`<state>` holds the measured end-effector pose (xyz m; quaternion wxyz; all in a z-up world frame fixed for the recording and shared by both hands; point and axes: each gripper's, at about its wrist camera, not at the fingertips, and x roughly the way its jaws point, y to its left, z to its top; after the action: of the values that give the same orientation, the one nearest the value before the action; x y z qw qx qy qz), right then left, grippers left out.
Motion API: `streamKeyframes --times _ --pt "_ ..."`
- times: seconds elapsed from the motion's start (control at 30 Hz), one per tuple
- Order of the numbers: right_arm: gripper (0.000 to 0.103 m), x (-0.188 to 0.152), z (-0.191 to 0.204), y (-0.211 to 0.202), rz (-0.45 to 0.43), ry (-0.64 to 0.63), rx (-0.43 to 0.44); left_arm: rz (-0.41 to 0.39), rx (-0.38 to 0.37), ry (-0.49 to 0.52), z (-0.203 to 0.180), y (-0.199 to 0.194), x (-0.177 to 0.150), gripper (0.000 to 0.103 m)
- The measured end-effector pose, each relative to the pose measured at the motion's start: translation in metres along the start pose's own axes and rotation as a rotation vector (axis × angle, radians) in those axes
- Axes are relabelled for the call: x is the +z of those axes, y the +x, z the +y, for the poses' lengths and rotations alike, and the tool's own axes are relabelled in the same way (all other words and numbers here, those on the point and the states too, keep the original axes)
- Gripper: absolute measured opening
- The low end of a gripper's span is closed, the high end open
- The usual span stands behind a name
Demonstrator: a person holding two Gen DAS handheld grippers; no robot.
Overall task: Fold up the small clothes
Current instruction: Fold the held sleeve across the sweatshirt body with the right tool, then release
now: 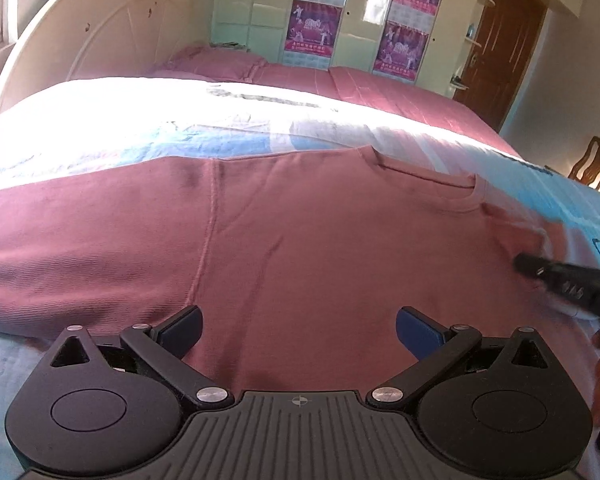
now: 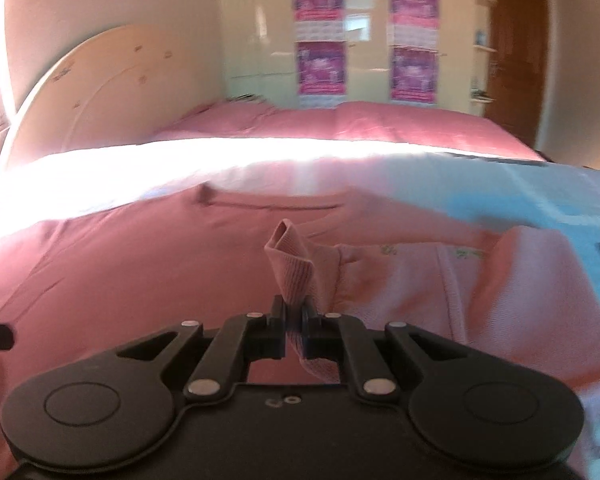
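Over shirt (image 1: 300,240), right tongs (image 2: 294,316) pinch cuff (image 2: 292,256) (raised).

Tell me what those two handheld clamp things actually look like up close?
Both are matte black plastic. The left gripper has two round discs, a ribbed centre plate with a small crosshair mark, silver rivets on its hinged links, and blue pads on its fingers. The right gripper has the same discs, links and rivets, with a smooth centre plate. No cables show.

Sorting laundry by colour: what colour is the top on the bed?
Dusty pink, plain; the top shows best in the left wrist view.
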<state>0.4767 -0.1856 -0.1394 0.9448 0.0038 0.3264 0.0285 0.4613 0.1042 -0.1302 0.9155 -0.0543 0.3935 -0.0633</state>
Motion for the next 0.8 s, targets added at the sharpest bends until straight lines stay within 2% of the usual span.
streamKeyframes --times 0.1,0.17,0.2,0.23,0.27,0.3,0.33,0.37,0.47,0.63,0.7,0.73,0.8 --pt "0.008 -0.006 0.020 0.010 0.047 -0.030 0.063 0.000 -0.015 -0.030 0.002 0.004 0.002 0.102" --pt "0.026 -0.018 0.036 0.021 0.108 -0.051 0.106 0.004 -0.036 -0.049 0.000 0.008 0.003 0.102" --pt "0.035 -0.019 0.040 0.018 0.086 -0.074 0.108 0.006 -0.047 -0.050 -0.005 0.013 0.004 0.102" --pt "0.056 -0.018 0.041 0.012 0.078 -0.081 0.119 0.005 -0.059 -0.050 -0.011 0.016 0.005 0.102" --pt "0.056 -0.017 0.038 0.002 0.048 -0.064 0.119 0.003 -0.080 -0.048 -0.020 0.020 0.006 0.102" --pt "0.047 -0.016 0.031 -0.006 0.015 -0.043 0.120 0.009 -0.096 -0.057 -0.029 0.023 0.006 0.102" --pt "0.020 -0.015 0.022 -0.016 -0.009 -0.016 0.118 0.011 -0.120 -0.055 -0.040 0.028 0.007 0.092" --pt "0.006 -0.014 0.009 -0.023 -0.012 0.019 0.102 0.019 -0.142 -0.051 -0.052 0.034 0.008 0.078" --pt "0.009 -0.015 -0.030 -0.040 -0.035 0.119 -0.009 0.052 -0.195 -0.021 -0.092 0.055 0.011 0.075" --pt "0.009 -0.028 -0.108 -0.080 -0.097 0.302 -0.215 0.089 -0.207 0.032 -0.143 0.087 0.020 0.075" --pt "0.009 -0.035 -0.138 -0.093 -0.097 0.364 -0.277 0.096 -0.211 0.050 -0.157 0.097 0.023 0.051" --pt "0.009 -0.041 -0.150 -0.095 -0.090 0.392 -0.298 0.101 -0.204 0.059 -0.162 0.101 0.024 0.035" --pt "0.009 -0.053 -0.174 -0.109 -0.082 0.457 -0.332 0.073 -0.191 0.080 -0.172 0.102 0.026 0.009"
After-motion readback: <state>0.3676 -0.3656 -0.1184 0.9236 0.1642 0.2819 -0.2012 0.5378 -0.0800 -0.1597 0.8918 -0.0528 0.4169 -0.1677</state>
